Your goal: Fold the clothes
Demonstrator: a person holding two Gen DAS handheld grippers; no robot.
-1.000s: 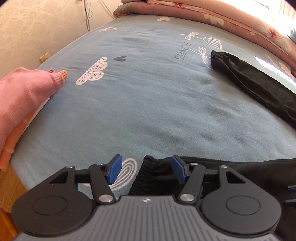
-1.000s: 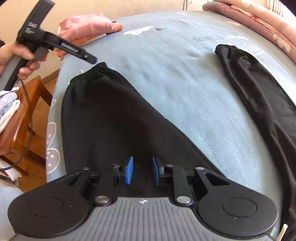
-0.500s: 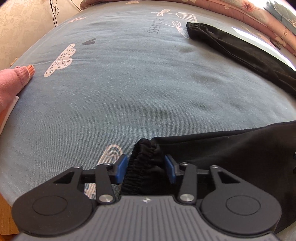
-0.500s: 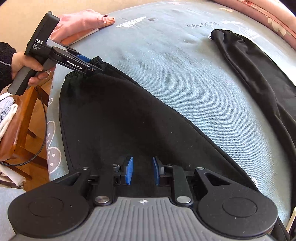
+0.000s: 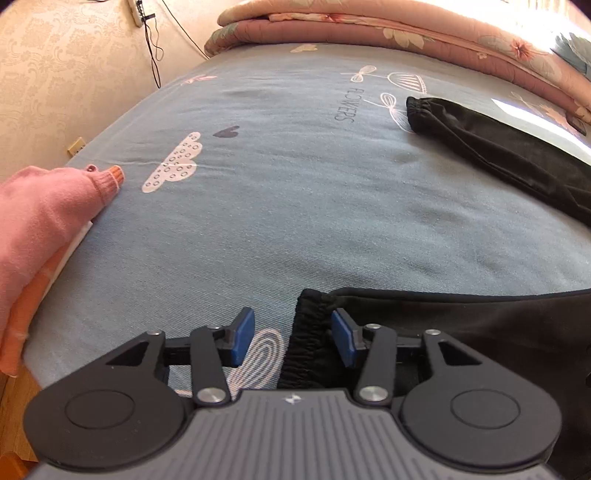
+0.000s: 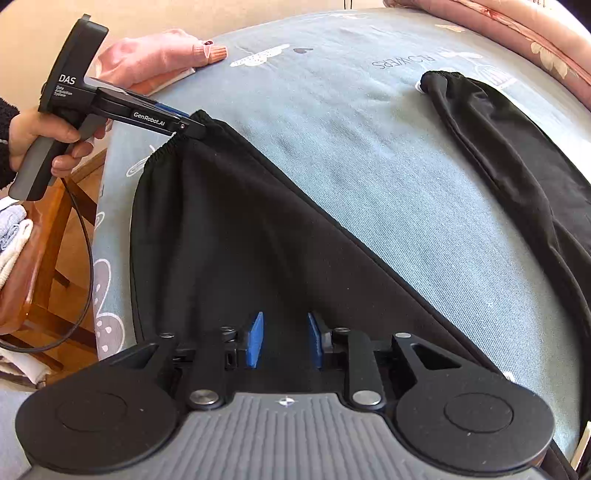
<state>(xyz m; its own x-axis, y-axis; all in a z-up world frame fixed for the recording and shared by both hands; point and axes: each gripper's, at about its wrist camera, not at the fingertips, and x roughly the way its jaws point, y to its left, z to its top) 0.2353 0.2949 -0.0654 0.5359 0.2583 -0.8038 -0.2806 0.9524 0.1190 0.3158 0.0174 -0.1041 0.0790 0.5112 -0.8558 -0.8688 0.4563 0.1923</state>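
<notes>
Black trousers lie spread on the blue printed bed sheet [image 6: 369, 147], the near leg [image 6: 258, 221] toward me and the far leg [image 6: 517, 155] at the right. My left gripper [image 5: 291, 338] straddles the near leg's elastic cuff [image 5: 306, 332]. Its jaws are opening, and bare sheet shows between the left pad and the cuff. From the right wrist view the left gripper [image 6: 192, 127] sits at the cuff's corner, with a hand on its handle. My right gripper [image 6: 284, 339] hangs over the near leg's wide part. Its jaws are opening a little, with only flat black cloth seen between them.
A pink sweater [image 5: 40, 221] lies at the bed's left edge. A folded flowered quilt [image 5: 406, 33] runs along the back. Left of the bed stands a wooden chair [image 6: 40, 258] with folded cloths [image 6: 11, 236]. A cable hangs down the wall [image 5: 151, 37].
The left gripper came down from above the bed to the cuff, narrowed around it, and its pads have now spread apart again. The right gripper kept its place; its pads stand slightly wider.
</notes>
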